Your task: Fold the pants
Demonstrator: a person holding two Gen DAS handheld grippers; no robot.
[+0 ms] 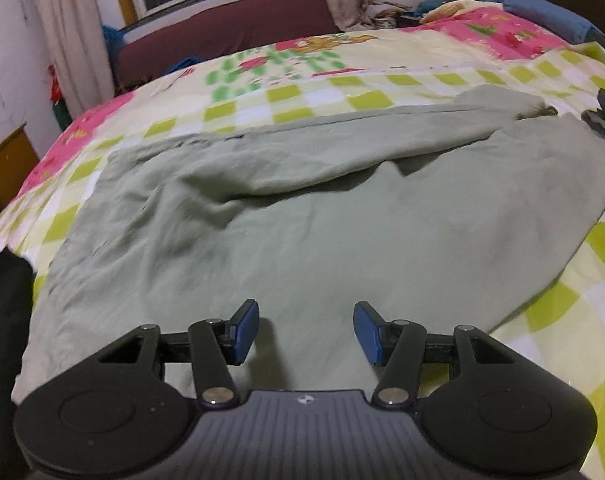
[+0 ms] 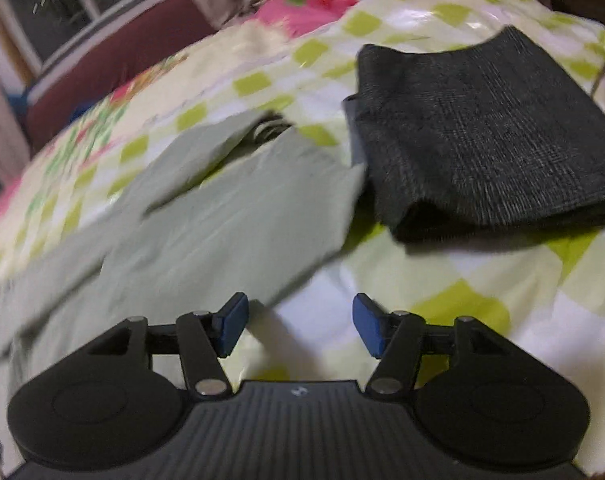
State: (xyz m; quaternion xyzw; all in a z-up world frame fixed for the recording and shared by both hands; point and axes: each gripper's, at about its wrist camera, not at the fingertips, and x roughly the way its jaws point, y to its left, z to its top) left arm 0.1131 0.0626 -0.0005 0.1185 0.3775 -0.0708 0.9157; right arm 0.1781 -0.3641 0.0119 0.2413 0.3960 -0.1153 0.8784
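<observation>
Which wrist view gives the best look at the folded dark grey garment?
The right wrist view: the folded dark grey garment lies nearly whole on the checked bedspread, beside the pale green pants, its weave visible. The left wrist view shows at most a dark scrap at its right edge, too little to identify.

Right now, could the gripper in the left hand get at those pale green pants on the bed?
Probably yes. The left gripper hovers open just above the green pants, which lie spread on the checked bedspread. Nothing sits between its fingers and the cloth, so a short dip should reach it.
</observation>
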